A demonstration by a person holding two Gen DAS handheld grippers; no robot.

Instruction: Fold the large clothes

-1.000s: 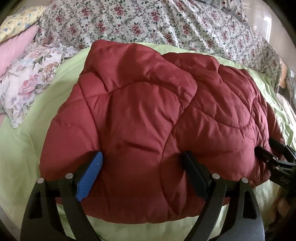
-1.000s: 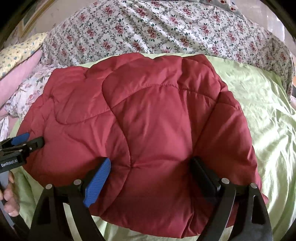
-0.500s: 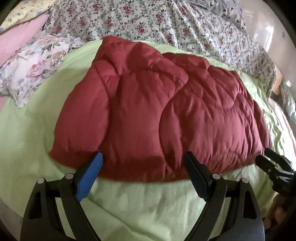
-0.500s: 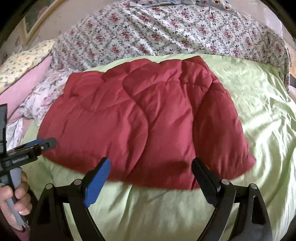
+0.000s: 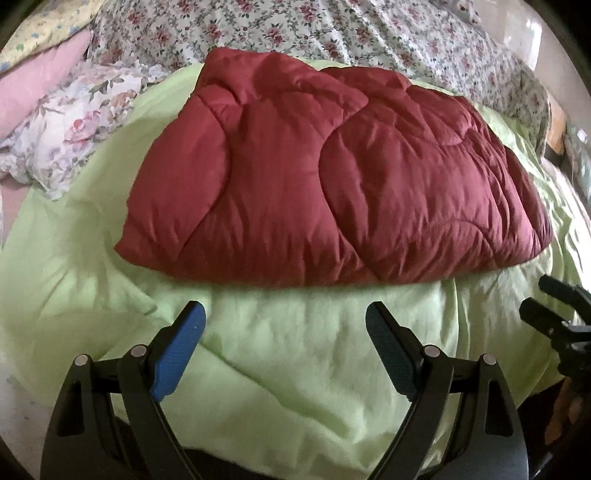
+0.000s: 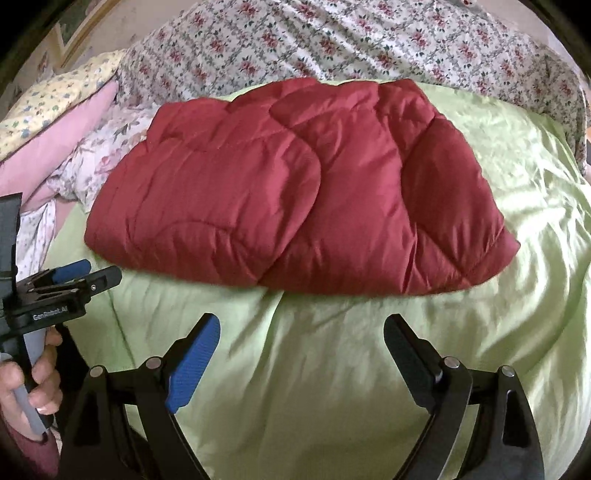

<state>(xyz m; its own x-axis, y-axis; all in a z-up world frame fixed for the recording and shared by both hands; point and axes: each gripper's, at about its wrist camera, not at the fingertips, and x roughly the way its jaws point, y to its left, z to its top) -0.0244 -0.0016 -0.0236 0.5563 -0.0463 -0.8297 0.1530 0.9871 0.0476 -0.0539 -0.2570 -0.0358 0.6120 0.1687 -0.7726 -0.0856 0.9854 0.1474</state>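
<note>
A dark red quilted jacket [image 5: 325, 173] lies folded in a flat bundle on a light green sheet [image 5: 295, 369]; it also shows in the right wrist view [image 6: 295, 192]. My left gripper [image 5: 284, 314] is open and empty, held back from the jacket's near edge over bare sheet. My right gripper [image 6: 301, 325] is open and empty, also short of the jacket's near edge. The right gripper shows at the right edge of the left wrist view [image 5: 550, 299]. The left gripper shows at the left edge of the right wrist view [image 6: 88, 273], held by a hand.
A floral bedspread [image 5: 332, 33] rises behind the jacket. Pink and floral pillows [image 5: 55, 122] lie at the left. The green sheet [image 6: 517, 184] spreads right of the jacket. A framed picture [image 6: 74, 29] hangs at the upper left.
Both grippers have pulled back from the jacket, where their open fingers lay over its near edge, toward the bed's near side. The jacket stays folded on the sheet.
</note>
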